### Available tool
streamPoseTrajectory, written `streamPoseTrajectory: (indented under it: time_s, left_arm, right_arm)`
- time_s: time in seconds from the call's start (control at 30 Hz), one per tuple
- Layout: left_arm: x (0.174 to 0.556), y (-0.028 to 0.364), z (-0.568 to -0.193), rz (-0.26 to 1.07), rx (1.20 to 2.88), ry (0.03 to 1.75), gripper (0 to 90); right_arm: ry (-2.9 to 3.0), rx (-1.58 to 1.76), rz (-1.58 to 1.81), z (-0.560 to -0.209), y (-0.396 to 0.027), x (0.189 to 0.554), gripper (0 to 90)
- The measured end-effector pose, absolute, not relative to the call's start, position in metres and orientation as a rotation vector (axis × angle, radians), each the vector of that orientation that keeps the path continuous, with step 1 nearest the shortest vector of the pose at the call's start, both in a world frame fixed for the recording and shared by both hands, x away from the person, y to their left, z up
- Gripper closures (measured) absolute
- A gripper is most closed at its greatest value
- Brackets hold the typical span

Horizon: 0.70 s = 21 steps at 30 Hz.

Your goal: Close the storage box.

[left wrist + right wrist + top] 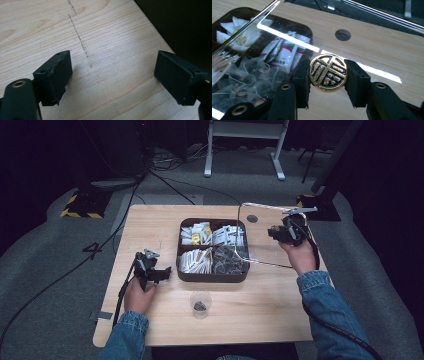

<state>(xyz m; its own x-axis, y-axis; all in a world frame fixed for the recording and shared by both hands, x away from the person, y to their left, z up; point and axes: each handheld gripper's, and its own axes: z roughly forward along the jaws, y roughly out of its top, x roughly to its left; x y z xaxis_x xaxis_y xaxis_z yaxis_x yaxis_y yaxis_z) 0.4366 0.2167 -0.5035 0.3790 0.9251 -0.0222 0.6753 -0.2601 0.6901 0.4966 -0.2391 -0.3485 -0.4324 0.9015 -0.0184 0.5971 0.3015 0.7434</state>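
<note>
A dark brown divided box [212,276] stands in the middle of the wooden table [260,315], holding several sachets [227,236] and tea bags [227,260]. Its clear lid [241,227] is tilted up off the box's right side. My right gripper [276,232] is shut on the lid's round black and gold knob [328,73], and both pads press its edges. Through the lid [262,37] I see tea bags [257,75] and sachets [284,53]. My left gripper [162,272] rests low over bare wood left of the box, its jaws wide open [112,77] with nothing between them.
A small clear cup [201,304] with something dark in it stands in front of the box. A round hole [252,219] is in the table behind the box's right corner. The table's left edge [160,35] runs close to my left gripper.
</note>
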Motion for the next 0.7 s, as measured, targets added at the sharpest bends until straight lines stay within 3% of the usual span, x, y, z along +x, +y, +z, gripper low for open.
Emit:
streamPoseTrajectory:
  time_s: [0.7]
  left_arm:
    - [0.438,0.216,-0.503,0.526,2.023,1.377,15.3]
  right_arm:
    - [2.235,1.275,0.977,-0.344,-0.165,0.501,57.9]
